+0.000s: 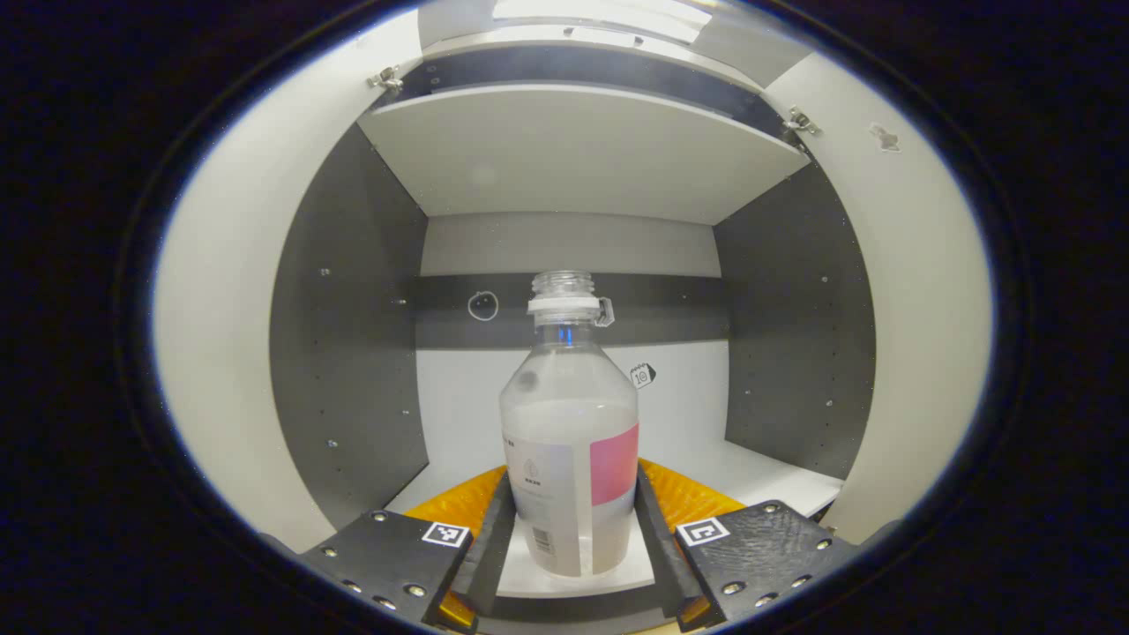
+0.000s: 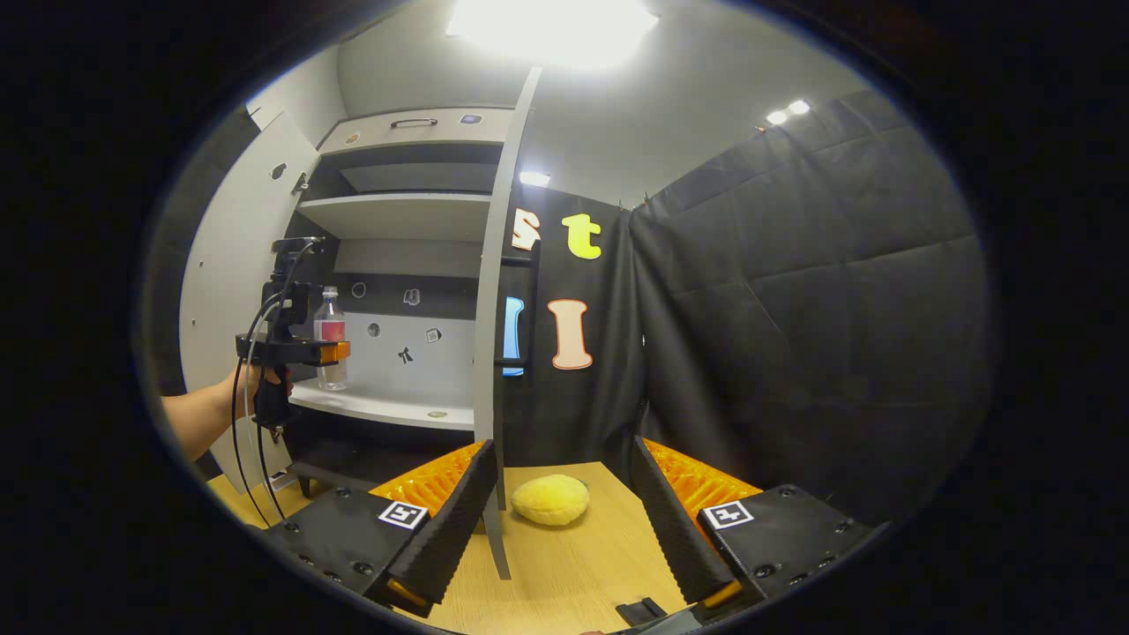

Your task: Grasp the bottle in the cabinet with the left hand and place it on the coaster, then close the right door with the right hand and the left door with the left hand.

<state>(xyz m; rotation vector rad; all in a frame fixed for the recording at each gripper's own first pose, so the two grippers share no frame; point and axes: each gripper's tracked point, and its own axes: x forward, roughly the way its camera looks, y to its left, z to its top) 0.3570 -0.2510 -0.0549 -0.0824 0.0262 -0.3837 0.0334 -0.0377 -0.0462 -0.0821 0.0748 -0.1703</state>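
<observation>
We are seeing bottle (image 1: 570,441) standing upright on cabinet shelf (image 1: 758,476), sitting between spread fingers of left claw (image 1: 570,538); right claw (image 2: 561,511) hanging spread over counter (image 2: 573,564).

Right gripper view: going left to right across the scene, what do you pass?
Hand holding the left gripper → bottle on the cabinet shelf → open door edge → yellow coaster → black cloth wall.
</observation>
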